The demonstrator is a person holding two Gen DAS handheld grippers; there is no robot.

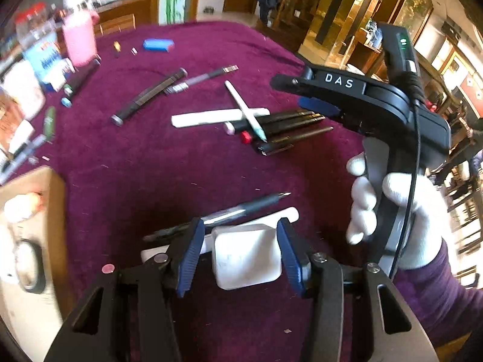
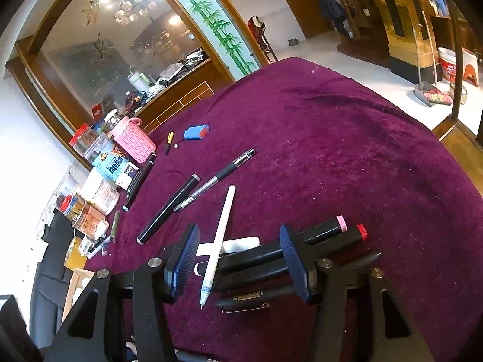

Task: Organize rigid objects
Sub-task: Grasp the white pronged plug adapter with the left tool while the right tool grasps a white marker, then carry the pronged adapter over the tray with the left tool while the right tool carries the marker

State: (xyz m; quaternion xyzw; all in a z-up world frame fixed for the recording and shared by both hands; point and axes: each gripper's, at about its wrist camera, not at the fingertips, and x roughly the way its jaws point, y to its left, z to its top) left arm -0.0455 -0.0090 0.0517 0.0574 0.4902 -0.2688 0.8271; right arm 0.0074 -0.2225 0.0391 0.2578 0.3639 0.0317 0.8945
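In the left wrist view my left gripper (image 1: 240, 232) is shut on a white square block (image 1: 246, 256), held above a clear-barrelled black pen (image 1: 241, 209) and a white stick (image 1: 286, 213) on the purple cloth. My right gripper (image 1: 302, 95) hovers over a pile of black markers (image 1: 289, 120). In the right wrist view my right gripper (image 2: 240, 238) is open, its fingers either side of a white pen (image 2: 219, 241) that lies across black markers (image 2: 256, 261) with pink and red caps, and a white stick (image 2: 241, 242).
More pens (image 2: 193, 196) lie further out on the cloth, with a blue case (image 2: 196, 132) beyond. Jars, boxes and a pink knitted holder (image 2: 134, 144) crowd the left edge. A wooden tray (image 1: 33, 241) sits at the near left.
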